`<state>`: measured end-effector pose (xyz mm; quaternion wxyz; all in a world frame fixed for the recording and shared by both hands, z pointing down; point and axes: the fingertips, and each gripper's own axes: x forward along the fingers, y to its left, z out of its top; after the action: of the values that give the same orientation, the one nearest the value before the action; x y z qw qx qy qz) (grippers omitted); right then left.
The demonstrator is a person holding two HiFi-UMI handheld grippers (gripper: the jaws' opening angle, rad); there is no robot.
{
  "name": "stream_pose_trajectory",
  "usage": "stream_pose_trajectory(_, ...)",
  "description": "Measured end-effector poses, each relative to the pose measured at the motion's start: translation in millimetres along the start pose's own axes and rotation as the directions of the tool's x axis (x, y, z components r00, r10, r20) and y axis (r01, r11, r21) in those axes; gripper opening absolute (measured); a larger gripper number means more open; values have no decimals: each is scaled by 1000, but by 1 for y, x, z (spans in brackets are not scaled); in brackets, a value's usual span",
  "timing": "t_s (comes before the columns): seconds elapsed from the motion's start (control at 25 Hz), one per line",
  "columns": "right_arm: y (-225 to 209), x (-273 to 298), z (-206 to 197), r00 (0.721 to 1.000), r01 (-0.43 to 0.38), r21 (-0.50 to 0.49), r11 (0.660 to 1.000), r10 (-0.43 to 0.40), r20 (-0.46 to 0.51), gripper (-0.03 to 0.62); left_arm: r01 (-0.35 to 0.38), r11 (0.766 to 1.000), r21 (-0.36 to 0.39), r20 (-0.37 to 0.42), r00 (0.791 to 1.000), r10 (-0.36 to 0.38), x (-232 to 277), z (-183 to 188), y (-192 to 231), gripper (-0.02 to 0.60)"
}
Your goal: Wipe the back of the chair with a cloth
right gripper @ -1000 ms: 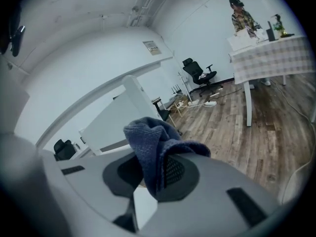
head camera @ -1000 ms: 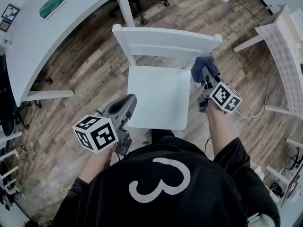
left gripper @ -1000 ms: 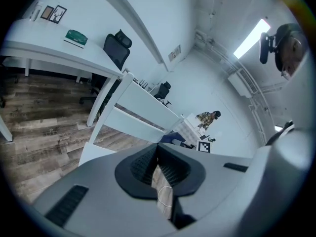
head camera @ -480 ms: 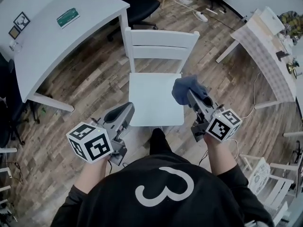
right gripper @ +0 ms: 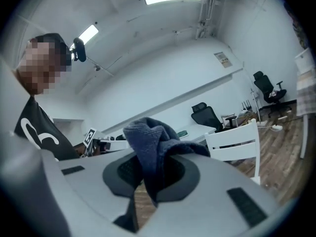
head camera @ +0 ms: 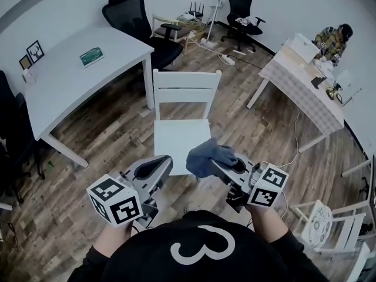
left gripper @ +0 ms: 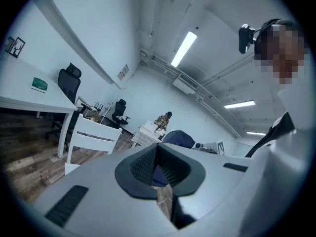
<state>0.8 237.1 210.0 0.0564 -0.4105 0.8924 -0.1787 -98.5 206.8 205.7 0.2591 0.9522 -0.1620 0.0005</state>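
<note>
Head view — cloth in right tool

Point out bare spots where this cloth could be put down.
The chair seat lies bare, between the chair's back and the cloth in the right gripper. The white table is bare this side of the green item. The checked table is crowded.

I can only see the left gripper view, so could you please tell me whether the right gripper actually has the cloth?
Observer: Yes, the right gripper is shut on the dark blue cloth, which bunches up above its jaws.
Operator: Thanks. Is the cloth on the backrest of the white chair?
Observer: No. In the head view it is held near the chair's front edge, well short of the backrest.
</note>
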Motion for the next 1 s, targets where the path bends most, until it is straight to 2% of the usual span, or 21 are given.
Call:
stream_pose_trajectory(0.16,22,-7,5,998,-57,68,996,55,34,49,15,999,45,8,1000,-16,-10,3,-23,14)
stream_pose_trajectory(0.4,42,-20,2,998,-68,34,997,68,6,48,19,999,44,-2,1000,-19,-11,-1,-45,14)
stream_pose_trajectory(1.0,51,-26,-4,997,-81,41,996,81,14,48,9,998,57,-24,1000,-8,-14,-11,-55,14)
